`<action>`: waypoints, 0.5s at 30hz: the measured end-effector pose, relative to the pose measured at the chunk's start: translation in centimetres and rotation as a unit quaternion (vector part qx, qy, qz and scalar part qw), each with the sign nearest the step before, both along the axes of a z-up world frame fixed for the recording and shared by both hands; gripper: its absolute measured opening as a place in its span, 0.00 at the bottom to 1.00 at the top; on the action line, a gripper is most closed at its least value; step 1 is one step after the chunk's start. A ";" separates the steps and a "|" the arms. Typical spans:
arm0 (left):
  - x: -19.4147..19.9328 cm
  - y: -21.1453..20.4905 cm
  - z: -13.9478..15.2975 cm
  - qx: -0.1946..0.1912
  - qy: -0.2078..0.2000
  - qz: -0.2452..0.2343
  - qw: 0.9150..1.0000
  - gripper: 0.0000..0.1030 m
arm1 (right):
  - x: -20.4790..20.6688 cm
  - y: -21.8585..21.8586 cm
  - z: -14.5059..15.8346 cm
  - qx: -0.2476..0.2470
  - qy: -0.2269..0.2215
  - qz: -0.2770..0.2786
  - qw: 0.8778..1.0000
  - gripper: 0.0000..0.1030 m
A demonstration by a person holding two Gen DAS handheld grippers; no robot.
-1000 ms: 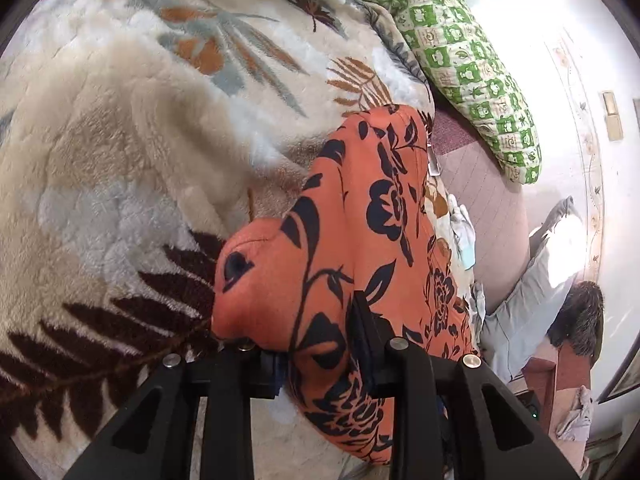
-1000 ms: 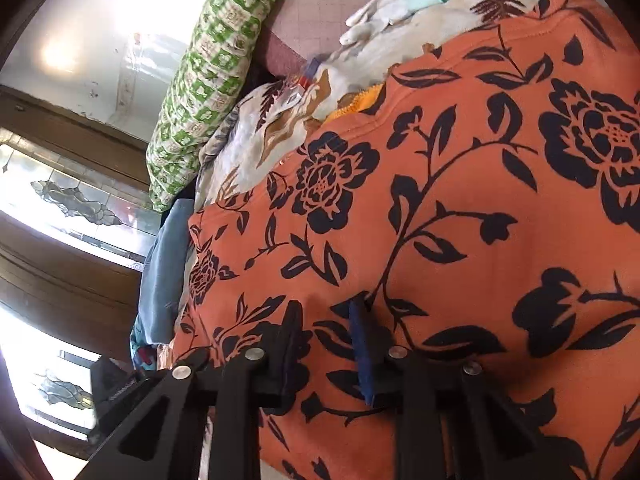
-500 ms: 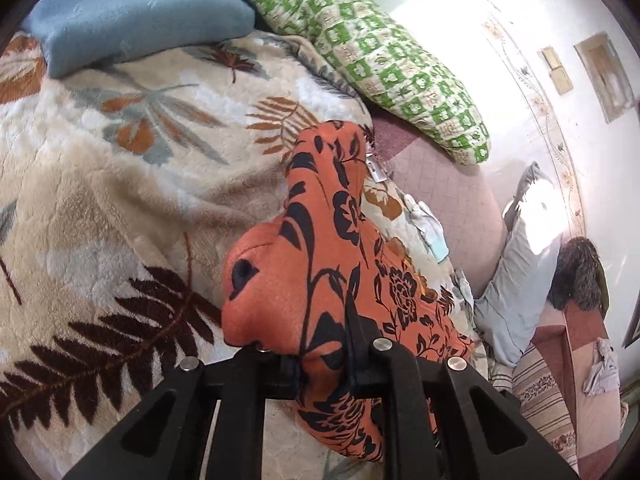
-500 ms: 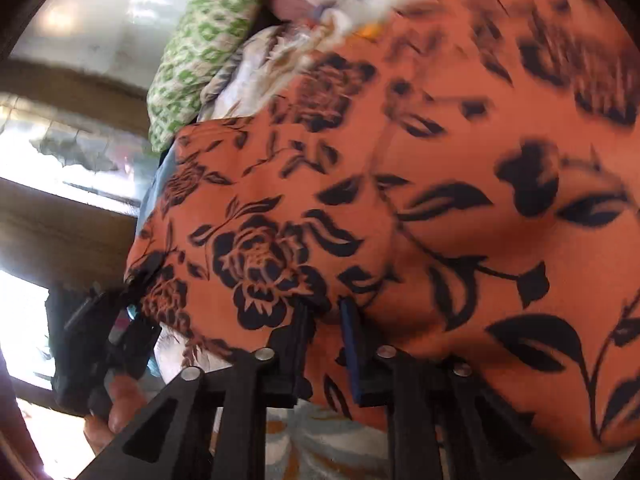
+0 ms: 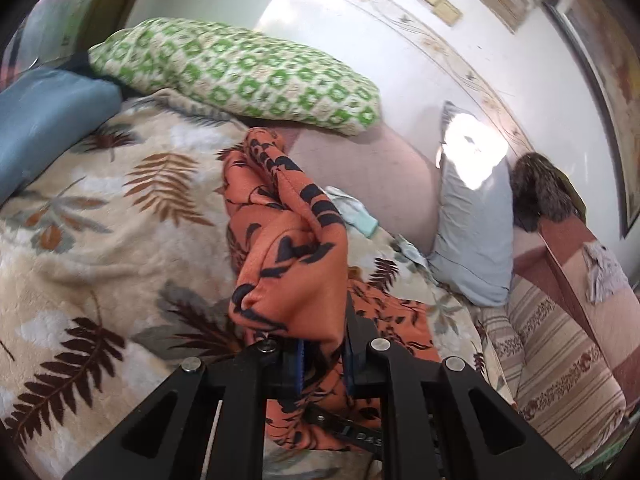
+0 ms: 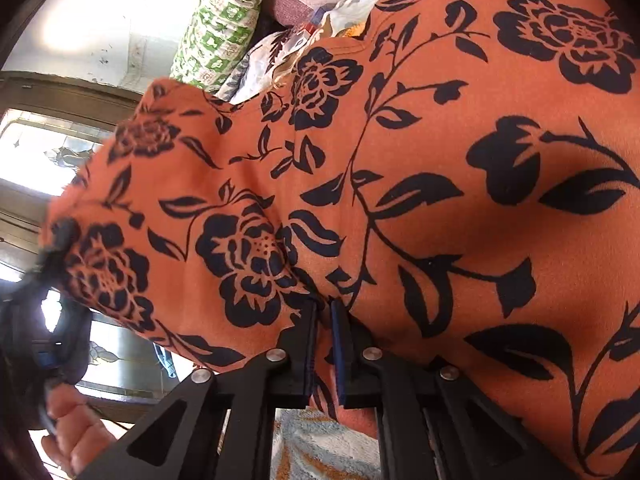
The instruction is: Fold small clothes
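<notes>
The orange floral garment (image 5: 292, 248) hangs bunched above the leaf-print blanket (image 5: 100, 240), near the middle of the bed, its lower part trailing onto the blanket toward the striped edge. The left gripper (image 5: 323, 364) pinches a gathered fold of it between its fingers. The right gripper (image 6: 323, 344) has its fingers pressed almost together on another edge, cloth caught between them. The green patterned pillow (image 5: 240, 76) lies at the far edge. Risk: the left grip holds several layers, so spreading may drag the garment crooked, or a thin edge may slip from the right pinch.
</notes>
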State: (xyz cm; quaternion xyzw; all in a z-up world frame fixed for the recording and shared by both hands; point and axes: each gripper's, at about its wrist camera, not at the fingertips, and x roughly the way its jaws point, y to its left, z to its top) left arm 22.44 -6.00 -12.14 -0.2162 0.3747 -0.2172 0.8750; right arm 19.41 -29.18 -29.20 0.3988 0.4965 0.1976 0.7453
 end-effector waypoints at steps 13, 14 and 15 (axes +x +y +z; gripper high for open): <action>-2.3 -11.1 0.3 0.034 -0.004 -0.103 0.994 0.11 | -3.9 -10.5 0.3 0.146 -0.036 -0.071 0.986 0.12; -2.5 -11.7 -0.1 0.036 0.000 -0.108 0.993 0.11 | -4.2 -11.6 0.3 0.161 -0.041 -0.081 0.983 0.14; -2.7 -12.4 -0.4 0.040 0.004 -0.114 0.993 0.11 | -4.6 -12.6 0.4 0.177 -0.048 -0.095 0.978 0.14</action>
